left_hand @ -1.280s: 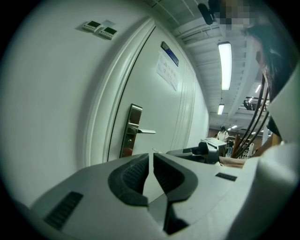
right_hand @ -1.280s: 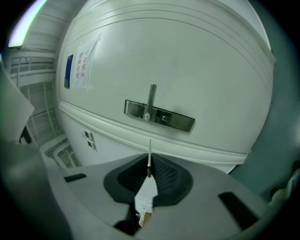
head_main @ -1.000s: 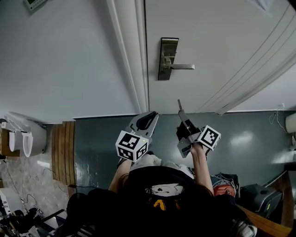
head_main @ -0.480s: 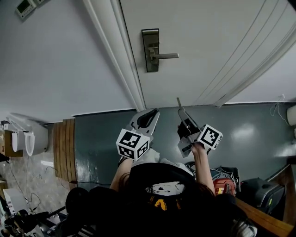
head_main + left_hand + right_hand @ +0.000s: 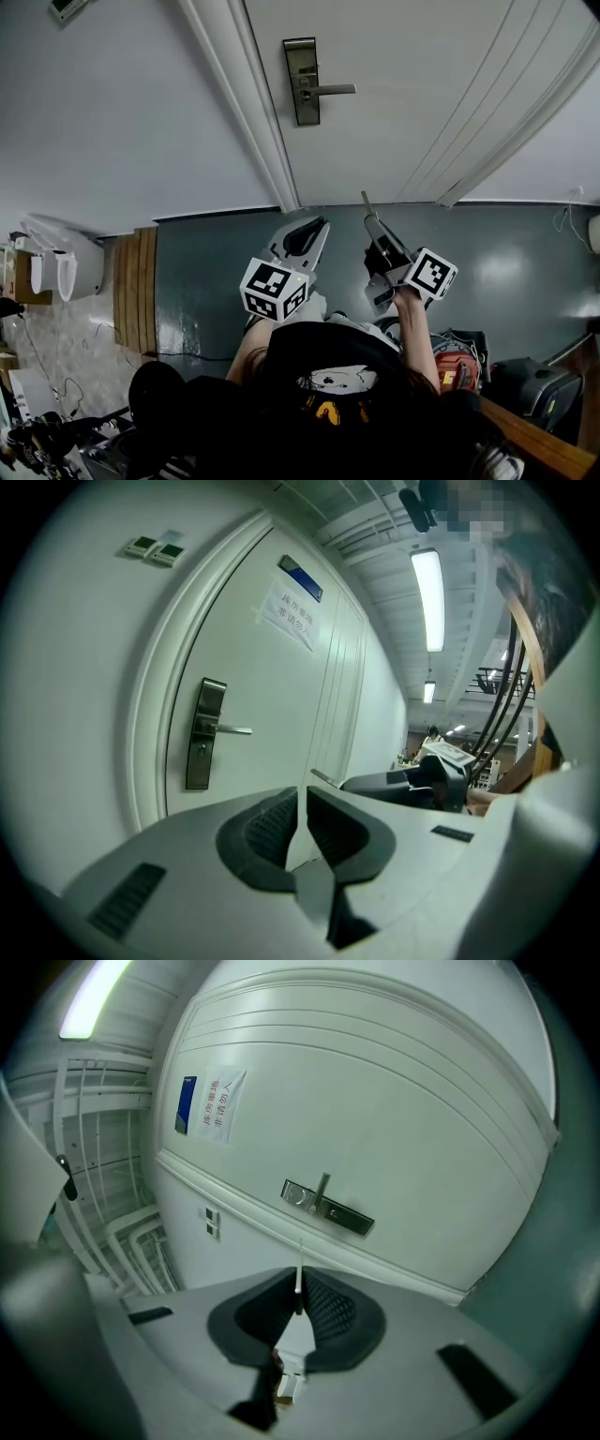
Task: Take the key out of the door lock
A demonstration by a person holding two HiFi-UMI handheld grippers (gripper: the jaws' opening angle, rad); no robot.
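The white door's metal lock plate (image 5: pixel 301 82) with its lever handle (image 5: pixel 330 91) is well ahead of both grippers, and no key shows in it. My right gripper (image 5: pixel 373 225) is shut on the key (image 5: pixel 365 203). The thin blade pokes out past the tips and points toward the door. In the right gripper view the key (image 5: pixel 299 1271) stands edge-on between the pads, with the lock plate (image 5: pixel 328 1207) far behind it. My left gripper (image 5: pixel 309 228) is shut with nothing in it and hangs beside the right one. Its view shows the lock plate (image 5: pixel 200 735) at a distance.
The door frame (image 5: pixel 251 103) runs to the left of the lock. A wooden strip (image 5: pixel 133 291) and a white fixture (image 5: pixel 58 265) lie at the far left of the grey floor. A red object (image 5: pixel 456 371) and dark bags sit at my lower right. A paper notice (image 5: pixel 290 618) hangs on the door.
The door lock has slid up and to the left in the head view, and more floor shows below the door. Both grippers keep their pose, the right still shut on the key.
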